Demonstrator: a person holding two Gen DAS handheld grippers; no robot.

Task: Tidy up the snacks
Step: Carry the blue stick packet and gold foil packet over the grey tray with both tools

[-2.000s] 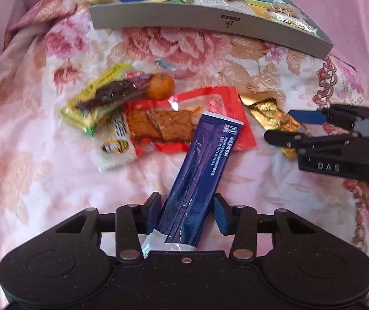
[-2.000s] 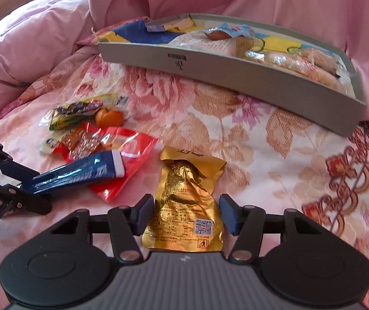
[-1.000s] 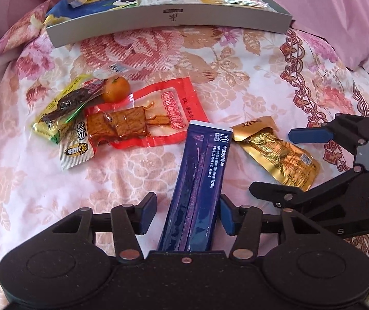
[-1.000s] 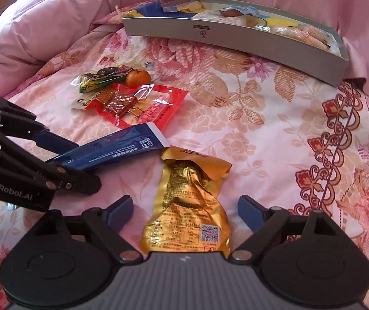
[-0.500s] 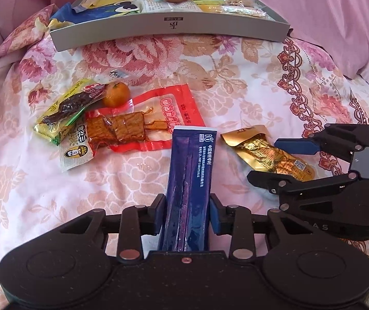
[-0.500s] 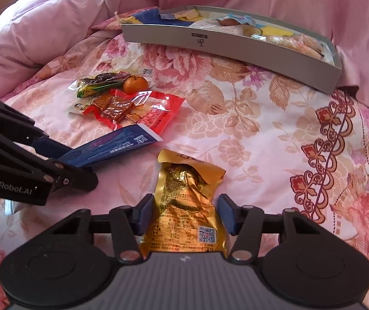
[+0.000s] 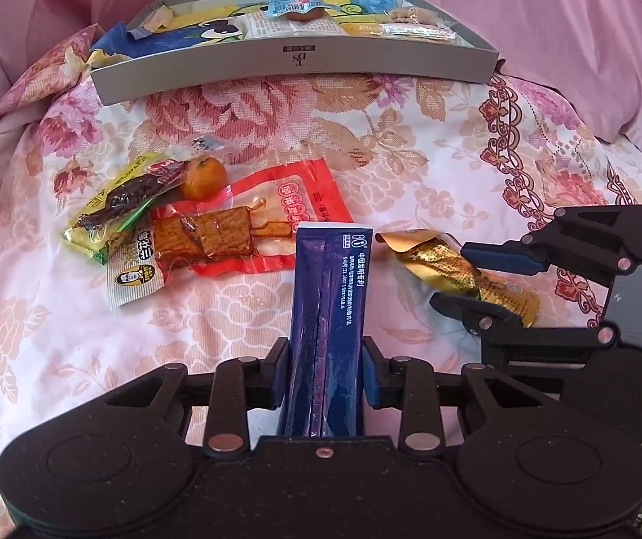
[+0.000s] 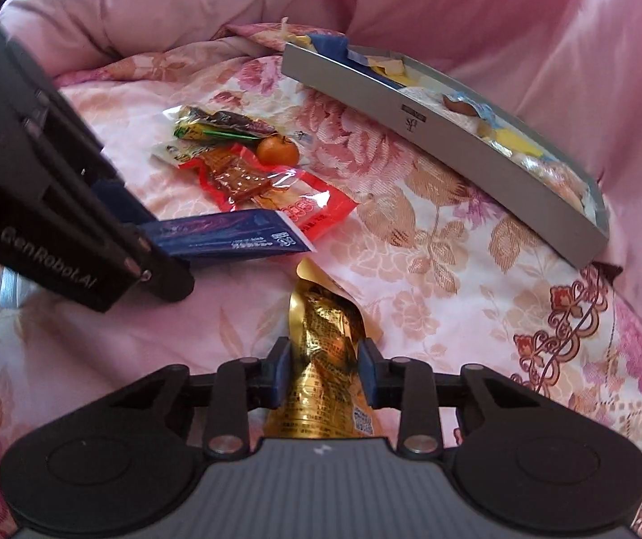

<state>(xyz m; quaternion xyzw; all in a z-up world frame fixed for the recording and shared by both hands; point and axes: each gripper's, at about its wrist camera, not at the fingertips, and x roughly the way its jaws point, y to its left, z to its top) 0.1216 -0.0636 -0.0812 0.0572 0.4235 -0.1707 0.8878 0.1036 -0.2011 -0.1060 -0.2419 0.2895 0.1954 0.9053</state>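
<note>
On the flowered pink bedcover (image 7: 411, 143) the loose snacks lie in a group at about ten o'clock from the left gripper (image 7: 325, 370): a yellow-green packet (image 7: 110, 211) with a dark strip inside, a small beige sachet (image 7: 134, 269) under its lower end, a small orange fruit (image 7: 204, 178) touching the packet's upper end, and a red packet (image 7: 276, 220) of brown tofu pieces just to the right of them. The left gripper is closed on the lower part of a long blue packet (image 7: 330, 296); both blue pads press its sides, and the packet points to twelve o'clock, with its top edge touching the lower right corner of the red packet. At about two o'clock from this gripper, in the left wrist view, the right gripper (image 7: 473, 280) comes in from the right side and holds a gold packet (image 7: 437, 256) between its two fingers. In the right wrist view the right gripper (image 8: 323, 377) has just been closing, and its pads now press the gold packet (image 8: 325, 350) from both sides, so that the foil is crumpled and narrow there; the packet's free end points to twelve o'clock. The left gripper (image 8: 141, 242) is seen there at about ten o'clock, with the blue packet (image 8: 231, 236) sticking out of it to the right. The grey box (image 7: 298, 63) stands at twelve o'clock at the far end of the bedcover, and it already has several snacks inside.
</note>
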